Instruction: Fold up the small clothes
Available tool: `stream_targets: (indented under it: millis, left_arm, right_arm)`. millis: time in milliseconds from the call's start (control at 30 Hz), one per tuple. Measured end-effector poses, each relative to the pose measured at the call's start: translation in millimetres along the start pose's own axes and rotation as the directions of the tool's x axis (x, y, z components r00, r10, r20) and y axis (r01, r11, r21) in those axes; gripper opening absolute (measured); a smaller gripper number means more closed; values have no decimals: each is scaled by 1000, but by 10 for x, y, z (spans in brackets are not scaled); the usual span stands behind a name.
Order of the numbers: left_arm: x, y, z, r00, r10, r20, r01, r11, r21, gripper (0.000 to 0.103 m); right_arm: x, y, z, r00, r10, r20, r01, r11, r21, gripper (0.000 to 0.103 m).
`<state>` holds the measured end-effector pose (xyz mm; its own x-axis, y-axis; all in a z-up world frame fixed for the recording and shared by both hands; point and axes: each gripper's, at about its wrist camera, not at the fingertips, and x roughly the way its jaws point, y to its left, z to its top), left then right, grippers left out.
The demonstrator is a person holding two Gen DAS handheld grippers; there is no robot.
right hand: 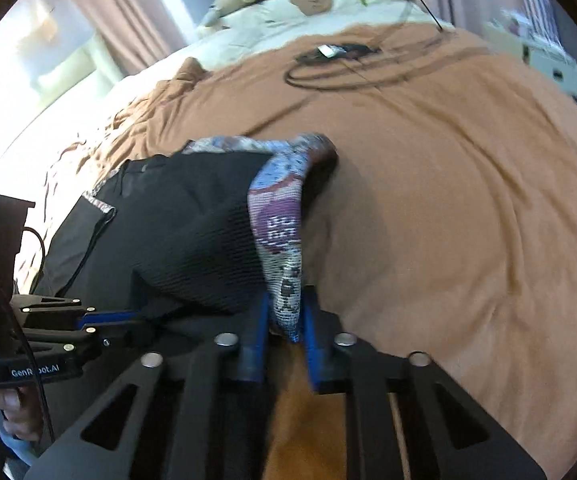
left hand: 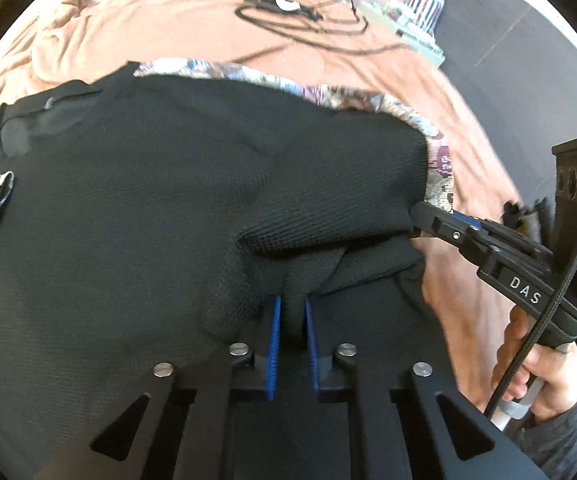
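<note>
Left gripper: your left gripper has its blue-padded fingers pinched nearly closed on a bunched fold of the black mesh-knit garment at 6 o'clock of the left wrist view.
Right gripper: your right gripper is clamped on the garment's edge, where the patterned purple, blue and grey outer face turns out; its blue pads squeeze that strip at 6 o'clock of the right wrist view.
Each seen by the other: your right gripper enters the left view at 3 o'clock, its tip on the garment's right edge; your left one shows at 8 o'clock in the right view.
Garment: it spreads black side up from your grippers toward 12 o'clock, patterned trim showing along its far rim.
Support: it lies on the wrinkled rust-orange bedsheet.
Beyond: a looped black cable rests on the sheet at 12 o'clock, well apart from the garment.
</note>
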<state>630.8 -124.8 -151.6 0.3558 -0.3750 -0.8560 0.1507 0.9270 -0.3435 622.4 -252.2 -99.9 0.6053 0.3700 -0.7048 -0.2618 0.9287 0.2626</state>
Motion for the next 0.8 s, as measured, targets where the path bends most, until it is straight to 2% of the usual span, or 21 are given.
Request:
stream_targets:
  millis: [167,367,533,800]
  left_arm:
    - [-258,225,28,995,-80,54,85,992,-91,12]
    - [-428,546,39,983,-149,104,170,957,-237,11]
    - [-441,740,39,978,-161,135,196,931,-309,11]
    - [-494,1008,-75,979,-140,145,184,913,-363,11]
  right_arm:
    - [-99,174,252,998,44,33,-44,999,-7,7]
    - [-126,280,421,995,93,43,-94,996,6,7]
    - [14,469,590,993,113,34,-113,994,-6,7]
    - [415,674,798,990,141,2,-141,990,26,7]
